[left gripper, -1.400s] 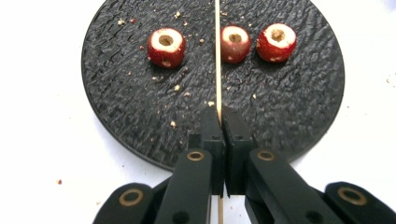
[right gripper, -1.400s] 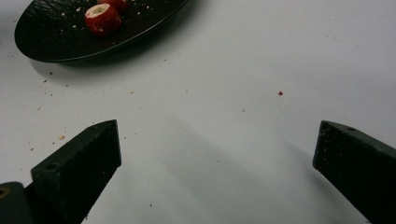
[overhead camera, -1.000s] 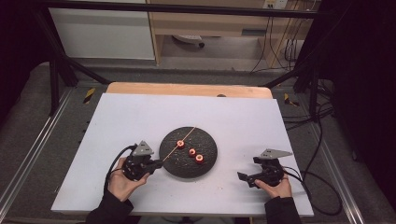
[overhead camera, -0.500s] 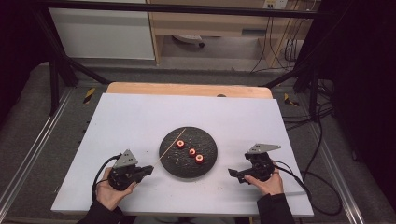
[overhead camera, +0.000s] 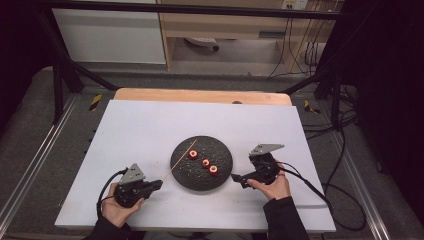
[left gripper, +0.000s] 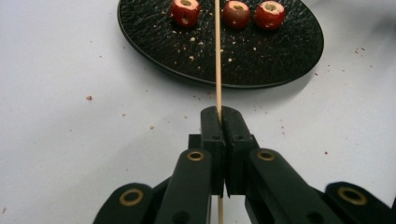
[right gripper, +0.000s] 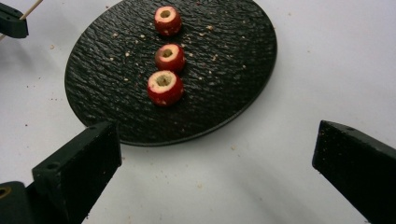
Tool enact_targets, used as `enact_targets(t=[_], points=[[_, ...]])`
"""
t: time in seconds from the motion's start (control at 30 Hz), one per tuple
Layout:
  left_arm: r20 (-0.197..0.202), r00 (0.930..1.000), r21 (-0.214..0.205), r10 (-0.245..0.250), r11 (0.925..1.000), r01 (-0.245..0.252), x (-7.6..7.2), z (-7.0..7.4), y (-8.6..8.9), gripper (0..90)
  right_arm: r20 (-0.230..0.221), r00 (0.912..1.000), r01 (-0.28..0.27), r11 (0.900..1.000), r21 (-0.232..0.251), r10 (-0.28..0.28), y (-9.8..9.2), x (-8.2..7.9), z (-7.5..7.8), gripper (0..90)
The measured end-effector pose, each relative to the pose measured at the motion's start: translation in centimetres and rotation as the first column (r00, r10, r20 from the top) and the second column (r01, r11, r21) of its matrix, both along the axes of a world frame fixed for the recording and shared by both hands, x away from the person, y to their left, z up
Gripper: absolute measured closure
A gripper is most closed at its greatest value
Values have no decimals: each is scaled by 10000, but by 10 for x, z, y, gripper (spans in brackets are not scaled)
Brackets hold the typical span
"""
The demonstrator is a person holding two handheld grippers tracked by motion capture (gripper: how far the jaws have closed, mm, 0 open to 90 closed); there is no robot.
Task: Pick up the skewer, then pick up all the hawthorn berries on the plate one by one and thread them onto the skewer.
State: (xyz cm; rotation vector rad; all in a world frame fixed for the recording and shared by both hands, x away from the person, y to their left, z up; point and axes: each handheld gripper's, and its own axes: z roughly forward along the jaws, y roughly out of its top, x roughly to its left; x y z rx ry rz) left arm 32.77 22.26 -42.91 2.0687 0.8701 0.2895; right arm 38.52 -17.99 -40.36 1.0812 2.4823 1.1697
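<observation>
A black round plate (overhead camera: 220, 147) lies on the white table and carries three red cored fruits (overhead camera: 205, 162) in a slanted row. My left gripper (overhead camera: 159, 184), near the front left of the plate, is shut on a thin wooden skewer (overhead camera: 179, 161) that reaches out over the plate's left part. In the left gripper view the skewer (left gripper: 217, 56) runs straight up from the closed jaws (left gripper: 220, 114), between the left fruit (left gripper: 185, 11) and the middle one (left gripper: 236, 13). My right gripper (overhead camera: 239, 179) stands open at the plate's right edge, jaws wide (right gripper: 217, 135), nothing between them but table and the plate's rim (right gripper: 233, 56).
Crumbs dot the plate and the white tabletop (overhead camera: 150, 125). A wooden strip (overhead camera: 200, 95) borders the table's far edge. Cables (overhead camera: 325, 195) trail off the right side. Metal rails (overhead camera: 30, 165) run along both sides on the floor.
My left gripper has drawn back to the left and toward the near edge, taking the skewer with it. My right gripper has moved left, up to the plate's rim.
</observation>
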Motion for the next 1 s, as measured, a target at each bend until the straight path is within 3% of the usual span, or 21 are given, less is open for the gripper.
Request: enact_targets(t=[0.23, 0.53, 0.67, 0.87, 0.9, 1.0], points=[[-81, 10000, -100, -25, 9999, 24, 1, -3, 3, 885, -175, 9993, -348, 9992, -220, 345, 19, 8, 4, 16], [-138, 9999, -95, -86, 9999, 84, 2, -6, 4, 886, -651, 9972, -423, 9948, -922, 364, 47, 22, 5, 23], [-121, 9999, -46, -110, 9999, 110, 2, -6, 4, 885, -891, 9948, -641, 9823, -1759, 489, 63, 29, 9, 51], [-70, 9999, -24, -120, 9999, 120, 1, -5, 4, 885, -1110, 9904, -1044, 9726, -2077, 826, 75, 35, 13, 101], [-70, 9999, -49, -127, 9999, 127, 1, -5, 4, 885, -1166, 9888, -1188, 9646, -2356, 933, 80, 38, 13, 130], [-84, 9999, -46, -128, 9999, 127, 1, -5, 5, 885, -1352, 9852, -1368, 9584, -2507, 1052, 84, 40, 13, 164]])
